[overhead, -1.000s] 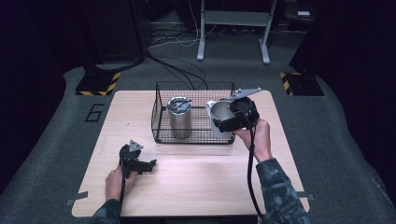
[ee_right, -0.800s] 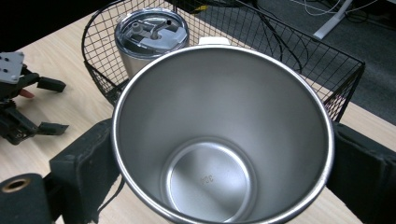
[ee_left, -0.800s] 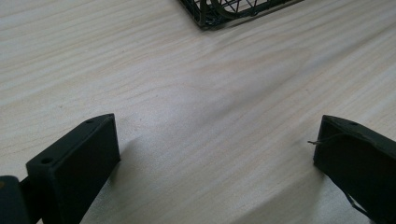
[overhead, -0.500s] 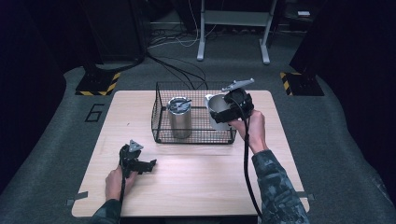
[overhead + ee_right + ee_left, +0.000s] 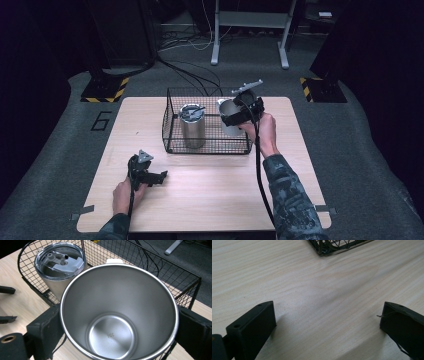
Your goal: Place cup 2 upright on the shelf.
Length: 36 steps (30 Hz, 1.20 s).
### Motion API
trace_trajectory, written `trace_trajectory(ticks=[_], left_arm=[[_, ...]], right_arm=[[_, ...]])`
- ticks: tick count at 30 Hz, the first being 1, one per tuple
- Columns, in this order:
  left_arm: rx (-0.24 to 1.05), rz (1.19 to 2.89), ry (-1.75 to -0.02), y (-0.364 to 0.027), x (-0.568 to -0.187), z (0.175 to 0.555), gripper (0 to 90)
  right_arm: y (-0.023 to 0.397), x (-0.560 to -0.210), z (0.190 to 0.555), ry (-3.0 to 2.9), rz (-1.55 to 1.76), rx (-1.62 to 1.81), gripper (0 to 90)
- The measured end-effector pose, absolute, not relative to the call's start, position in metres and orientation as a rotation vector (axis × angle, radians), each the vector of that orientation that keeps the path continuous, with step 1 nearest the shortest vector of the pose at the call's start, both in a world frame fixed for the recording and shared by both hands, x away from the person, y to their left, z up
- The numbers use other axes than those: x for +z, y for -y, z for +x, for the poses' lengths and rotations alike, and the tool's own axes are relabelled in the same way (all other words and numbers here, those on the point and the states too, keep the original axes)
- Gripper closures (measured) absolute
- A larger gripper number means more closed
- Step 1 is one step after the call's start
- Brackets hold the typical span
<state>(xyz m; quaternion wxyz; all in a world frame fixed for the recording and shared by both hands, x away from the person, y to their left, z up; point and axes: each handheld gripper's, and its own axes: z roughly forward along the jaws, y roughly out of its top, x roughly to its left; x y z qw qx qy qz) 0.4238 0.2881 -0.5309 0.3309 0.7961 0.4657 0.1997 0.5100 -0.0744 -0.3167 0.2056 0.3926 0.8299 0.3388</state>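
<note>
Over the right end of the wire basket [image 5: 171,131], the right hand-held gripper [image 5: 234,116] carries an open steel tumbler [image 5: 227,116], and its own view shows both black jaws pressed against the cup's outer wall, one on each side just under the rim. The tumbler [image 5: 117,312] is lidless, its bare steel bottom plain to see. Beside it, at the basket's left end, a second lidded tumbler [image 5: 192,125] stands upright inside the wire walls, with a clear gap between the two cups. The basket sits toward the far edge of the table [image 5: 210,195], leaving a broad run of bare wood in front. Down there, near the front left, the left hand-held gripper [image 5: 161,177] rests low on the wood with its jaws spread wide and nothing between them; its view shows the basket's near corner [image 5: 324,247] well ahead and open tabletop all around.
</note>
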Motion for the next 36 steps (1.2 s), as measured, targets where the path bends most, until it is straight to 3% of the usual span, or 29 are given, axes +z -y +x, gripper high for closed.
trace_trajectory(ticks=[36], left_arm=[[0.523,2.083,-1.216,-0.288,-0.531,0.424,0.2]], right_arm=[[0.057,-0.35,0.545,-2.306,1.158,0.827,6.0]])
